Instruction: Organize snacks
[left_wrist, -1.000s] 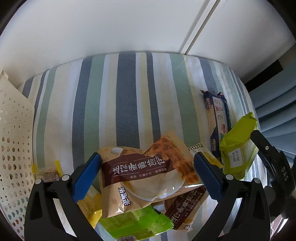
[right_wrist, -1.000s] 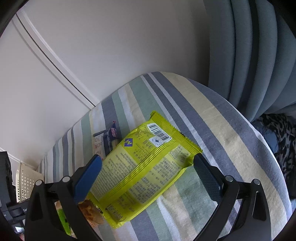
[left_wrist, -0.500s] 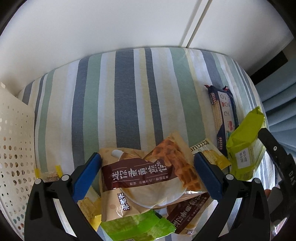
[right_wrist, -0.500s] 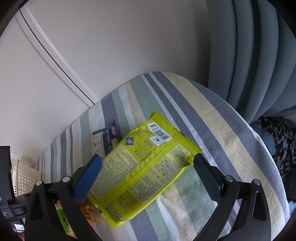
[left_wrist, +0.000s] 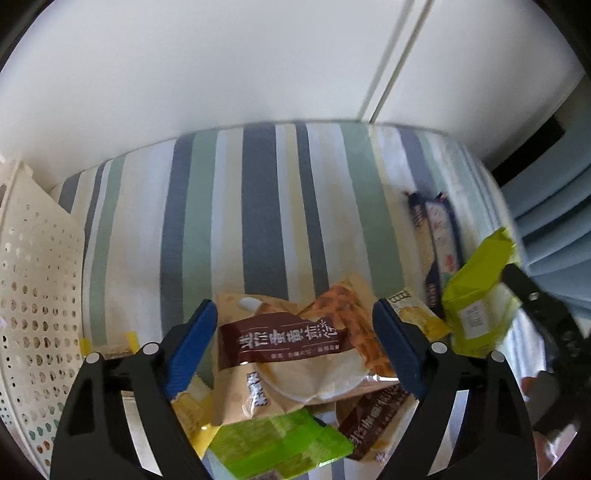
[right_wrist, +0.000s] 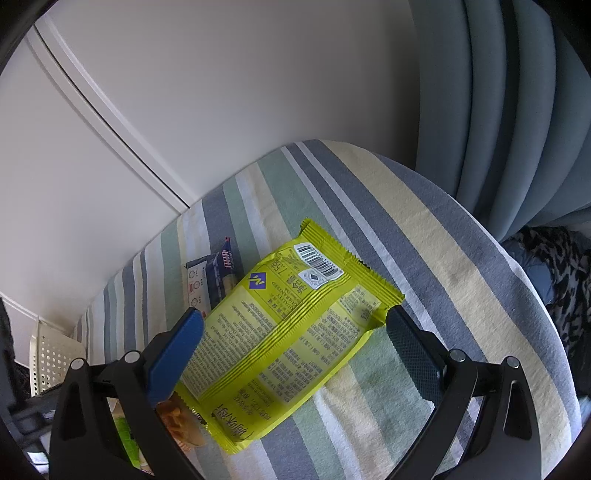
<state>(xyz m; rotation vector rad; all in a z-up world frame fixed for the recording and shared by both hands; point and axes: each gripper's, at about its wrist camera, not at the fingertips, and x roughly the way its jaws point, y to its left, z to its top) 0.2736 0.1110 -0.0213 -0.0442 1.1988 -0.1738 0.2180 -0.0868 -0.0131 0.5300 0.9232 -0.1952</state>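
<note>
**Stripes and bright wrappers**

The cloth (left_wrist: 266, 206) runs in navy, sage, cream and white stripes. Snack packs: one yellow-green (right_wrist: 280, 332), one brown-banded tan (left_wrist: 288, 343), one lime (left_wrist: 280, 446) — beside a cream perforated basket (left_wrist: 33, 295).

A striped cloth-covered surface (left_wrist: 258, 221) bears a snack pile (left_wrist: 295, 350) at 6 o'clock and a dark-blue packet (left_wrist: 439, 236) at 3 o'clock.

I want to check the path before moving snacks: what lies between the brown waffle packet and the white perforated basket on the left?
In the left wrist view, between the waffle packet and the basket lies striped cloth, plus a small yellow-ended wrapper beside the basket.
</note>
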